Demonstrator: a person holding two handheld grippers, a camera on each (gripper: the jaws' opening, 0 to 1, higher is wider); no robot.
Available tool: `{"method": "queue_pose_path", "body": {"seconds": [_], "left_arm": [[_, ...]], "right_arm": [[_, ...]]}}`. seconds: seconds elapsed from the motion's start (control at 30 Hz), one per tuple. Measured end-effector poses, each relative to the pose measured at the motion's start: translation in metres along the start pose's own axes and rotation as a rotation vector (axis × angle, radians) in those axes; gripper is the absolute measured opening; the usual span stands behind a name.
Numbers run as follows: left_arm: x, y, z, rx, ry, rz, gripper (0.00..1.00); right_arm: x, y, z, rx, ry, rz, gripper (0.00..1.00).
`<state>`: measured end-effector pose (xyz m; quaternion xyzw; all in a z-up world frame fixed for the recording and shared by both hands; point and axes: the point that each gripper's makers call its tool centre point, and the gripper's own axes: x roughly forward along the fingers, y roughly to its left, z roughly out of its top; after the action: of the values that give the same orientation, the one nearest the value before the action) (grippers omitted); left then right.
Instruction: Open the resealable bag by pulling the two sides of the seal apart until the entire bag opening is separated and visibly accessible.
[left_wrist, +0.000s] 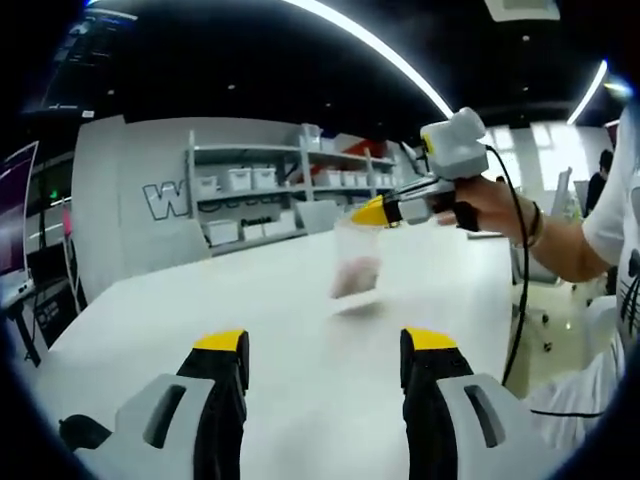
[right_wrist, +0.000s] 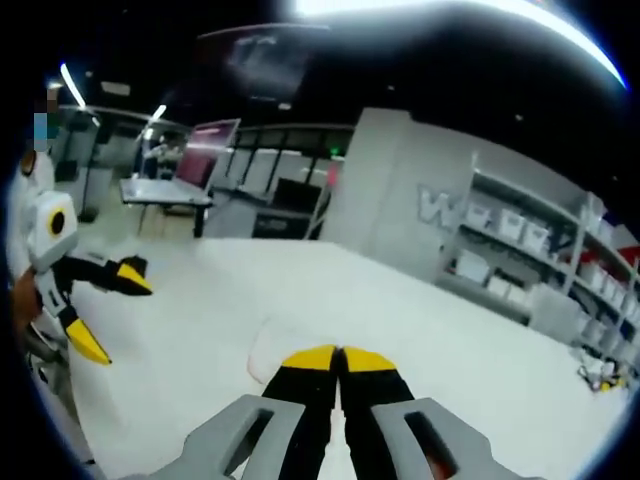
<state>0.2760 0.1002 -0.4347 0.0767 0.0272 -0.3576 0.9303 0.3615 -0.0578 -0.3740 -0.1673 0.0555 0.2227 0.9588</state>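
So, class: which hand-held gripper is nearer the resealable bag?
Right. The right hand-held gripper is shut on the resealable bag at its top edge, holding it above the table; the left hand-held gripper sits open, well short of it.

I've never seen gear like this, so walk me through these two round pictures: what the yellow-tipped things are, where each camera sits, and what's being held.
No robot here: a person holds a hand-held gripper in each hand, each carrying a fisheye camera looking along its two yellow-tipped jaws.

The left gripper view shows the left hand-held gripper, jaws apart and holding nothing, above a white table. Ahead, the person's hand holds the right hand-held gripper, lifting a clear resealable bag by its top edge; something pinkish sits inside, blurred.

The right gripper view shows that gripper's jaws pressed together, and the left one off to the side, open. Shelves with white bins stand behind.
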Motion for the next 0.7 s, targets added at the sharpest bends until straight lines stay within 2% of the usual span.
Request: {"method": "queue_pose_path", "body": {"seconds": [0.7], "left_arm": [[0.001, -0.006, -0.001, 0.000, 0.010, -0.010, 0.61]], "right_arm": [[0.026, -0.026, -0.007, 0.059, 0.011, -0.050, 0.00]]}}
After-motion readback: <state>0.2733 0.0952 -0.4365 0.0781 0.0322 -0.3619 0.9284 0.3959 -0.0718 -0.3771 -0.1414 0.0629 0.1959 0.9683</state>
